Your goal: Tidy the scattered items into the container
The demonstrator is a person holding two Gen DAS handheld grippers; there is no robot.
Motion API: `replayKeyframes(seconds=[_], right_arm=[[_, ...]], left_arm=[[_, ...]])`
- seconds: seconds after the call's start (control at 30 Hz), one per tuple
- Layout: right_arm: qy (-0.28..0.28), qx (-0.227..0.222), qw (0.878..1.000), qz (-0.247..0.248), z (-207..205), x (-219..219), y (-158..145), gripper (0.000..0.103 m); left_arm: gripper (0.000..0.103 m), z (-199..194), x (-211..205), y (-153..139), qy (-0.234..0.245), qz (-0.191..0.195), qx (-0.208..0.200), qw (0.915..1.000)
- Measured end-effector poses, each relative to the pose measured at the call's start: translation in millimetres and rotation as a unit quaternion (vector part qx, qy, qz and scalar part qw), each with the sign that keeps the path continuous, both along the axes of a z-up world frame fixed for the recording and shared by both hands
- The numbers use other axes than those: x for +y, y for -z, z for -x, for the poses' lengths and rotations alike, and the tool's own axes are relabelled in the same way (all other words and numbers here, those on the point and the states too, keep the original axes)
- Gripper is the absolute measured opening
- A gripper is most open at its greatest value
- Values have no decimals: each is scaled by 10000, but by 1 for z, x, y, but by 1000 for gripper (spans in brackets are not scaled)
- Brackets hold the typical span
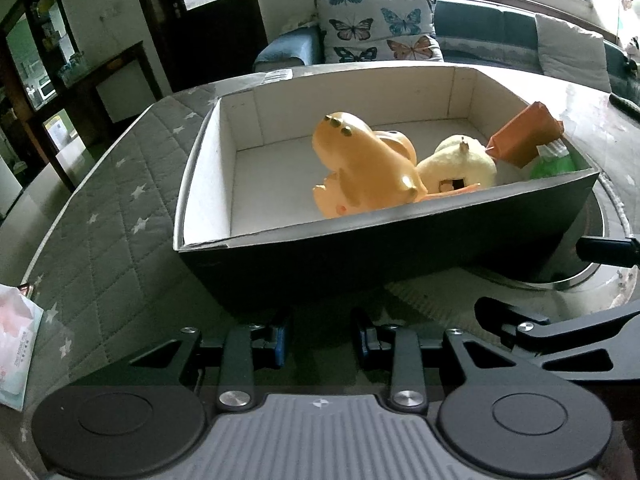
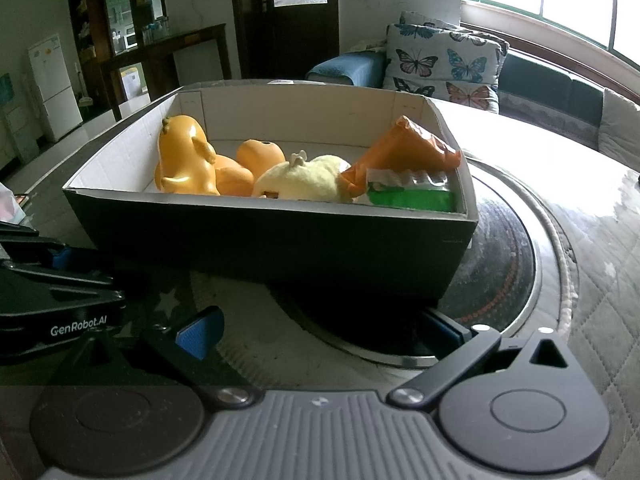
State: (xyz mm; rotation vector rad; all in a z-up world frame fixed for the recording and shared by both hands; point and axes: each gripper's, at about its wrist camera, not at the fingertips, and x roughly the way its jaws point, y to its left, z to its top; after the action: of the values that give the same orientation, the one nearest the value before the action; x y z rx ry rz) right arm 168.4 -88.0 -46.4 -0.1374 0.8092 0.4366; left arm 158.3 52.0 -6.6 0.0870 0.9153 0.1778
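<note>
The orange toy [image 2: 184, 160], plush [image 2: 304, 180] and snack packets already lie in the box [image 2: 260, 236] on the table (all light; the plush squashes, the packets crinkle). Both hand-held grippers, left [image 1: 322, 342] and right [image 2: 320, 330], hover open and empty.

From your left wrist camera, the black box [image 1: 384, 240] with its white inside sits at twelve o'clock on the tabletop [image 1: 112, 208], holding an orange toy [image 1: 360, 164], a pale yellow plush [image 1: 460, 164] just at its three o'clock, and an orange packet [image 1: 524, 136] over a green packet [image 1: 554, 162] in the corner at two o'clock. Your left gripper [image 1: 322, 340] hangs short of the box's near wall, its jaws partly apart with nothing between them. The other gripper's black frame [image 1: 568, 332] juts in at four o'clock.
</note>
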Motion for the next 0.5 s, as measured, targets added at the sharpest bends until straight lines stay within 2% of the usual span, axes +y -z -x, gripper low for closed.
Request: replayKeyframes(seconds=[0.5], right_arm=[[3,11,10000,0,-3,1,1,103]], left_arm=[[34,-4,0,-1,-10,20,-64,10000]])
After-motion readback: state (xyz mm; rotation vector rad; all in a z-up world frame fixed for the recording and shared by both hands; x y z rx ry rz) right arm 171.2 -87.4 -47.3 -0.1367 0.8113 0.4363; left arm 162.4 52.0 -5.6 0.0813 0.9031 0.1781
